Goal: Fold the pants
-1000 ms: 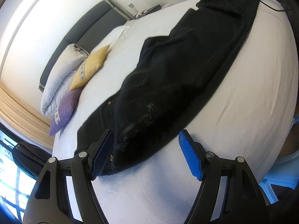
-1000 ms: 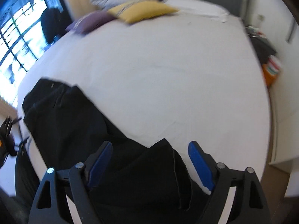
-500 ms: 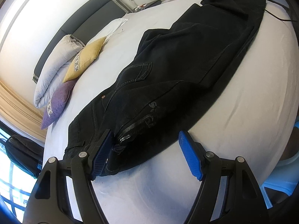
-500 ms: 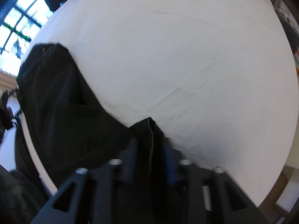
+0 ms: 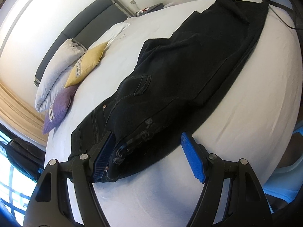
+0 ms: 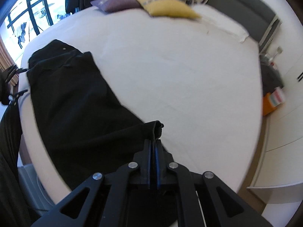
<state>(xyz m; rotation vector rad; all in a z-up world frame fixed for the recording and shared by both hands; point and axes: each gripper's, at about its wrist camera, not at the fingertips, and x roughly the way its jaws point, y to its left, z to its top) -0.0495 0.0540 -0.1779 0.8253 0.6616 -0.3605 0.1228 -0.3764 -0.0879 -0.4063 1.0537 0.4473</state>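
Observation:
Black pants [image 5: 170,87] lie stretched along the white bed [image 5: 255,123], waistband near me, legs running away to the far end. My left gripper [image 5: 149,157] is open, its jaws straddling the waistband corner with the left pad touching the cloth. In the right wrist view my right gripper [image 6: 153,147] is shut on the hem end of the pants [image 6: 75,113], and the leg cloth trails left toward the waist. The hem corner [image 6: 158,126] sticks up just past the fingertips.
A yellow cushion [image 5: 86,66], a purple cushion [image 5: 58,107] and white pillows [image 5: 55,70] sit against the grey headboard [image 5: 89,22]. A nightstand with an orange box [image 6: 272,102] stands beside the bed. A window [image 6: 28,19] is at the far left.
My right gripper closed from wide open onto the pants hem and lifted it. The left gripper stayed open at the waistband while the pants straightened out.

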